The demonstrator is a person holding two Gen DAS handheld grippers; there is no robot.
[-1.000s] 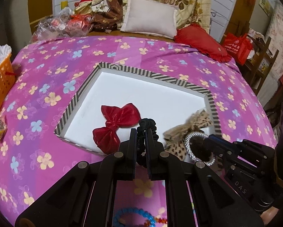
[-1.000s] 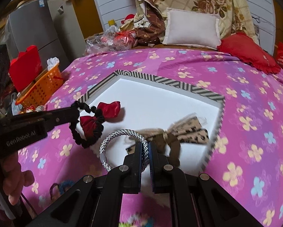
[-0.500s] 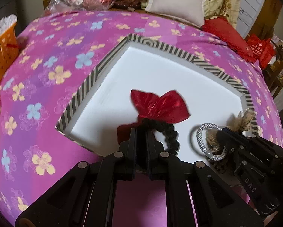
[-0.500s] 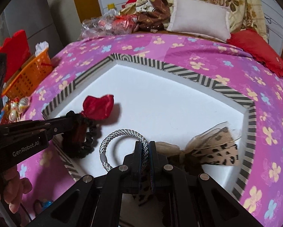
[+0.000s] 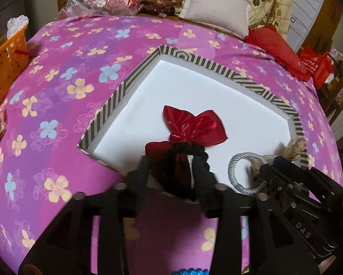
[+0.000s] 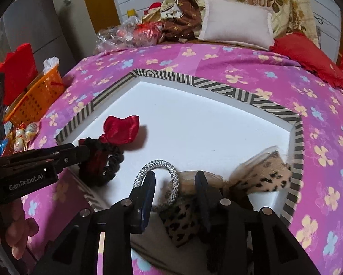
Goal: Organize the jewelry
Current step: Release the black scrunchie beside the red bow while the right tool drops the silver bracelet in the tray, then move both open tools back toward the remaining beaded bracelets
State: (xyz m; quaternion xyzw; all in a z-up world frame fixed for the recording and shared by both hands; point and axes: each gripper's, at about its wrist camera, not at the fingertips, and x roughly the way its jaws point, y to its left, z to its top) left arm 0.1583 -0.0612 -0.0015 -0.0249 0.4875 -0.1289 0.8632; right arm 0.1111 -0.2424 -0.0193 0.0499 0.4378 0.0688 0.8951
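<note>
Red bow scrunchie: lies on the white floor of the striped box, near its front-left wall; black ruffled band toward the claw, red satin bow beyond.
Leopard bow hair tie: lies at the box's front-right, with its grey-white braided loop toward the middle.
Left claw: jaws have just been opening and stand apart; the band lies between them, and no pad presses on it. Released.
Right claw: jaws have just been opening; the braided loop and tan fabric sit between them, unpinched. Released.
Striped box: shallow tray on the flowered pink bedspread, soft bedding beneath.
Risk 1: ruffled band may snag on a left finger on withdrawal and drag the scrunchie back over the low front wall.
Risk 2: the braided loop looks set around the right claw's left finger; a straight pull back could lift the hair tie out.
Risk 3: the claws are close together; a sideways exit could knock one piece into the other.
Risk 4: pressing on the rim could tip the box on the soft bed.
</note>
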